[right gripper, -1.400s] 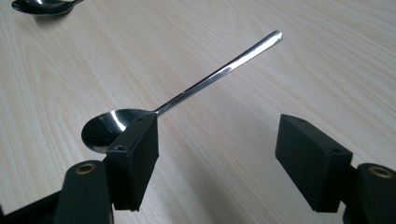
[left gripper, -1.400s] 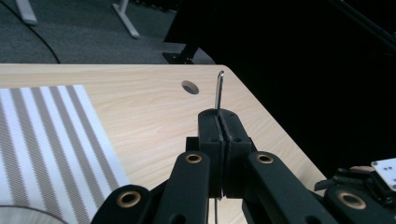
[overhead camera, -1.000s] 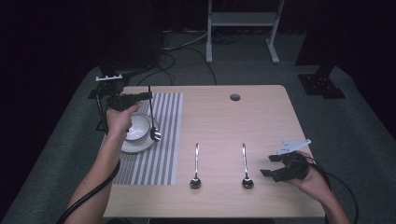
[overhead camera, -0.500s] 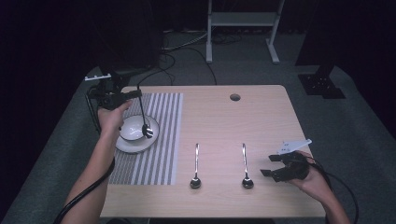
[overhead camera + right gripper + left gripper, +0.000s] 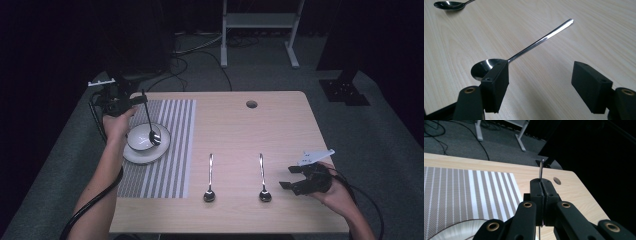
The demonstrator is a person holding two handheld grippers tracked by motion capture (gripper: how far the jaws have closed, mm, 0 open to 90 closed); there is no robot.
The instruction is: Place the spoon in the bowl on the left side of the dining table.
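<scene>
The left gripper [image 5: 131, 101] is clamped tight on the handle of a spoon [image 5: 149, 121], its jaws pressed together with the thin metal stem poking out just past their tips (the left gripper view shows the stem [image 5: 541, 168] rising straight from the closed jaws). The spoon hangs down from the gripper with its head low, inside a bowl [image 5: 142, 138] that sits on a plate [image 5: 145, 155] right below the gripper. Whether the head touches the bowl's bottom I cannot tell. Plate and bowl rest on a striped mat [image 5: 170, 150] spread beneath and beside the gripper, on the table [image 5: 280, 130].

Well away from it, at the table's near right corner, the right gripper [image 5: 295, 181] rests low with its jaws standing moderately apart and nothing between them. Just ahead of its jaws lies a second spoon [image 5: 262, 180], flat on the bare wood; in the right gripper view its head [image 5: 482, 67] is partly behind one jaw and its handle runs away from the gripper. A third spoon [image 5: 210, 179] lies farther beyond that one, parallel to it, between the right gripper and the mat. A round hole [image 5: 251, 104] is in the tabletop toward the far edge.
</scene>
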